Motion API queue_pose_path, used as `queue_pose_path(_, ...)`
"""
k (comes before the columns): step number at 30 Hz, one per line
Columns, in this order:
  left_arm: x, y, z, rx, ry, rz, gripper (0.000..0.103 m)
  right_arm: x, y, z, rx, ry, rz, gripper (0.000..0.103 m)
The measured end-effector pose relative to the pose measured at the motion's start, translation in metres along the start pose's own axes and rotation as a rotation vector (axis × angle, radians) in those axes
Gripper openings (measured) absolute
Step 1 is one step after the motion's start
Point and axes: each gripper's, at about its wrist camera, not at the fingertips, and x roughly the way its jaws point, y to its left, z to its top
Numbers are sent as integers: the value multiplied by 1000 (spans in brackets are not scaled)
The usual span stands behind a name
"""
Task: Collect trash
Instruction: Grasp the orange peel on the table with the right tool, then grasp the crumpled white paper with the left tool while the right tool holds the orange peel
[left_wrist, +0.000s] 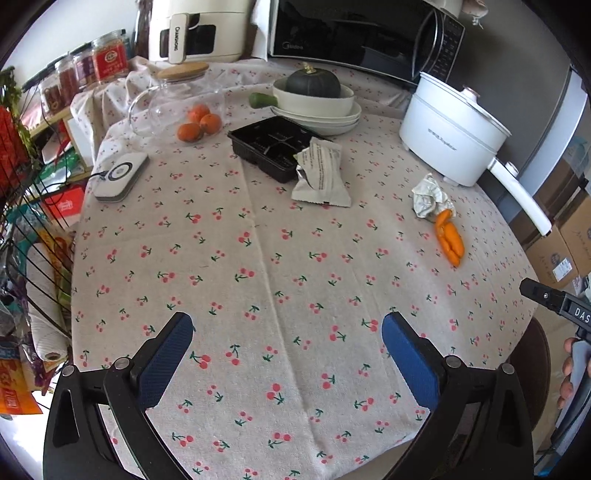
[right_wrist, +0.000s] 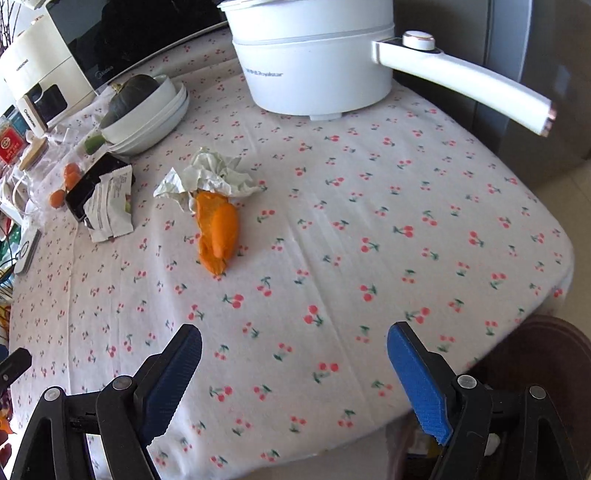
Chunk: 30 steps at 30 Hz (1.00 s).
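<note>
On the cherry-print tablecloth (left_wrist: 258, 258) lie a piece of orange peel (left_wrist: 448, 238) (right_wrist: 216, 229) and, touching it, a crumpled white tissue (left_wrist: 430, 199) (right_wrist: 218, 173). Farther back, a torn white wrapper (left_wrist: 323, 173) (right_wrist: 110, 203) leans on a black plastic tray (left_wrist: 266, 142) (right_wrist: 86, 192). My left gripper (left_wrist: 286, 325) hovers open over the cloth near the table's front, with nothing between its fingers. My right gripper (right_wrist: 295, 336) is also open and empty, well short of the peel and to its right. One of its black fingers (left_wrist: 546, 295) shows at the right edge of the left wrist view.
A white electric pot (right_wrist: 314, 74) with a long handle (right_wrist: 465, 81) stands behind the tissue. Stacked bowls with a dark squash (left_wrist: 314, 85), three oranges (left_wrist: 199, 123), a glass jar (left_wrist: 177, 99) and a white device (left_wrist: 120, 177) sit at the back and left. A brown stool (right_wrist: 535, 369) is beside the table edge.
</note>
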Motion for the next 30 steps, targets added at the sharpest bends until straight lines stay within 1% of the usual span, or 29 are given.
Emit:
queue_pose_path(5, 9, 7, 12, -16, 3, 10, 103, 48, 30, 10, -88, 16, -30, 86)
queue_pose_path(9, 19, 13, 14, -23, 18, 19, 103, 82, 44, 16, -114, 22, -49, 86)
queue_pose_path(10, 22, 15, 13, -26, 24, 19, 103, 88, 45, 18, -117, 19, -53, 84)
queue_pose_path(16, 33, 17, 11, -18, 52, 35, 103, 104, 55, 28, -157, -50, -101, 81)
queue_pose_path(18, 35, 17, 10, -15, 55, 42, 103, 106, 57, 31, -167, -63, -99, 77)
queue_pose_path(19, 35, 16, 10, -15, 57, 42, 103, 107, 59, 33, -171, -65, -97, 73)
queue_pose_path(21, 36, 13, 8, -13, 59, 42, 103, 108, 61, 37, -185, -63, -87, 61)
queue_pose_path(23, 35, 9, 7, -5, 62, 42, 103, 106, 66, 38, -211, -49, -73, 34)
queue_pose_path(26, 32, 1, 5, 6, 63, 26, 103, 97, 67, 32, -239, -26, -44, 27)
queue_pose_path(30, 25, -13, 3, 21, 46, 6, 103, 72, 56, 18, -267, -20, -33, 27)
